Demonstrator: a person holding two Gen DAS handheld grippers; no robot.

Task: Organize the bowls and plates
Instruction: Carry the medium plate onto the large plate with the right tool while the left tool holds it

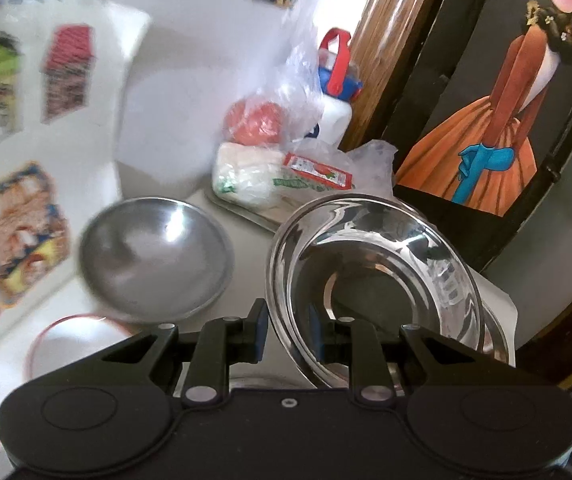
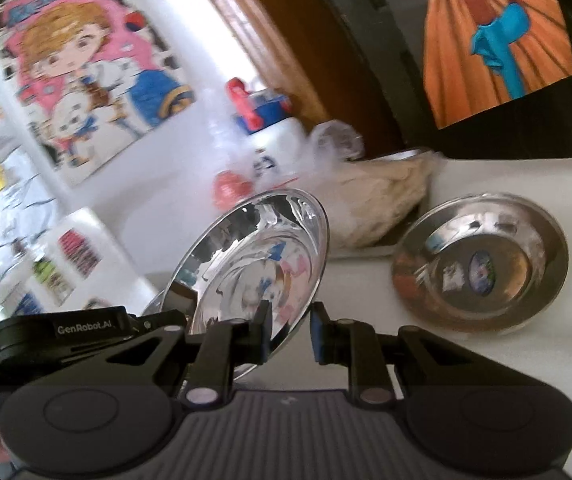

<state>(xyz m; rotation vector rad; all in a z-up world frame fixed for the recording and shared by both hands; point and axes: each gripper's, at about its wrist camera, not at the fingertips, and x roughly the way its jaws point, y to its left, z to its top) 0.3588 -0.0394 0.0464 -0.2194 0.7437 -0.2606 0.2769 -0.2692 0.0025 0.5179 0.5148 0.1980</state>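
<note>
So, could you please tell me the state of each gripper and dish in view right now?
Left gripper: shut on the left plate's rim.
Left plate: held, tilted on edge, empty.
Right gripper: shut on the right plate's rim.
Right plate: held, tilted on edge, empty.
Bowl: resting upright on the table, empty, not gripped.

Background items: white bottle (image 1: 336,114) with red-and-blue cap, bagged red produce (image 1: 255,122), wrapped white packet (image 1: 246,178) at the table's far edge; cartoon poster (image 2: 90,76) behind.
</note>
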